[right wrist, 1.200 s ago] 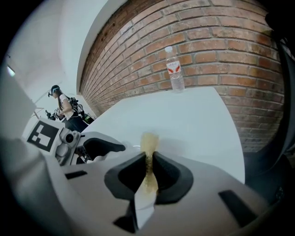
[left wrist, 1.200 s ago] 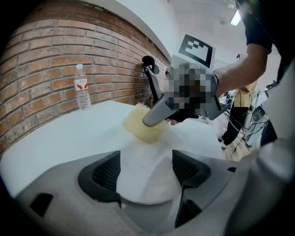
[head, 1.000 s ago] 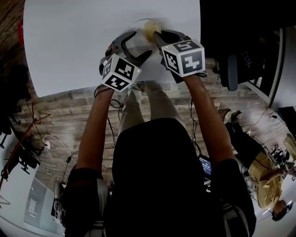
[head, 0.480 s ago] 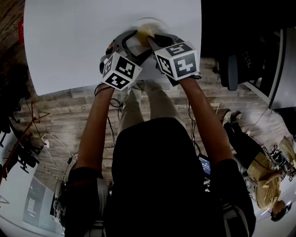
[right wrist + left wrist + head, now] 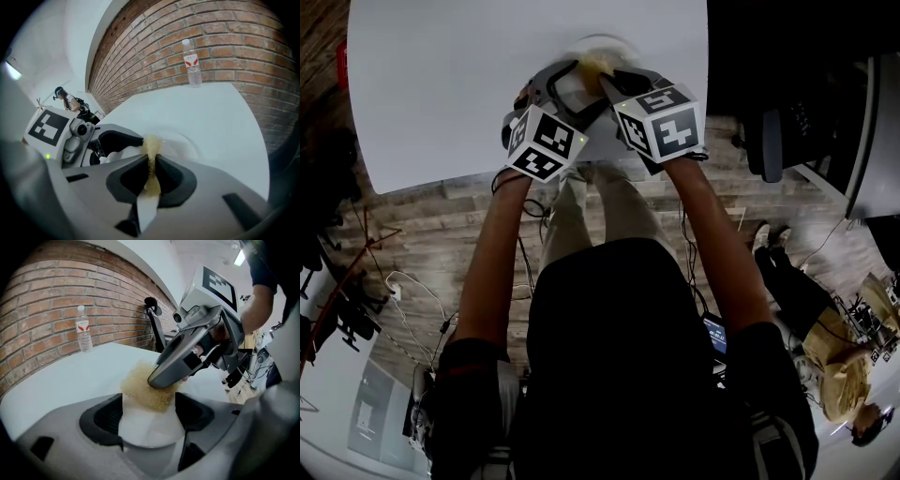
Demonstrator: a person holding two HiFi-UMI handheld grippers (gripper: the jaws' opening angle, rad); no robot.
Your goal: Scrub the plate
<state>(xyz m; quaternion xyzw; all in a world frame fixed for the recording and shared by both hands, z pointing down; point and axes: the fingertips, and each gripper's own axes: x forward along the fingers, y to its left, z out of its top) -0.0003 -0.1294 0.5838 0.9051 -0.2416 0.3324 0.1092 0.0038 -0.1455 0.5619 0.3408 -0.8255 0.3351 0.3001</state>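
A white plate [image 5: 614, 43] lies on the white table [image 5: 441, 84] near its front edge. My left gripper [image 5: 572, 91] is shut on the plate's near rim; in the left gripper view the plate [image 5: 150, 425] fills the gap between the jaws of the left gripper [image 5: 149, 411]. My right gripper [image 5: 606, 81] is shut on a yellow sponge [image 5: 592, 64] and presses it onto the plate. In the right gripper view the sponge [image 5: 152, 144] is pinched between the jaws of the right gripper [image 5: 151, 166]. From the left, the sponge [image 5: 140, 389] lies under the right gripper [image 5: 157, 379].
A water bottle [image 5: 192, 63] stands at the table's far side by the brick wall [image 5: 51, 310]. A black stand [image 5: 153, 315] rises behind the table. A dark chair [image 5: 778, 141] is to the right of the table. Cables lie on the wooden floor.
My right gripper has slid the sponge leftward across the plate, closer to the left gripper. In the last half second almost nothing has moved. The left gripper has stayed in place.
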